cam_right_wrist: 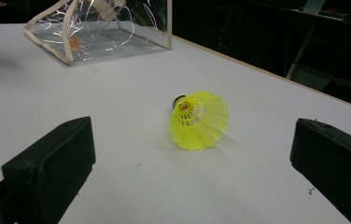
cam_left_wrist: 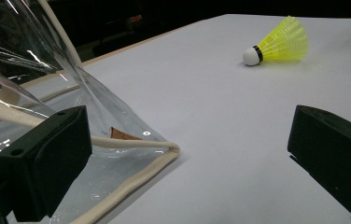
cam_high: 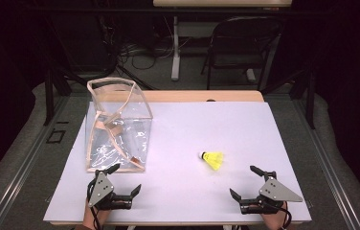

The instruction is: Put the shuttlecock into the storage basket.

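White counter: clear bag and yellow shuttlecock lie apart, your left gripper and right gripper both released, flanking them for pickup.

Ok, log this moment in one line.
left gripper: open, beside clear bag | right gripper: open, empty | shuttlecock: lying on table, untouched

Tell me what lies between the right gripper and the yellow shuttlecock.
Nothing: in the right gripper view, bare white table runs from the open right gripper to the shuttlecock. The high view shows the same empty stretch.
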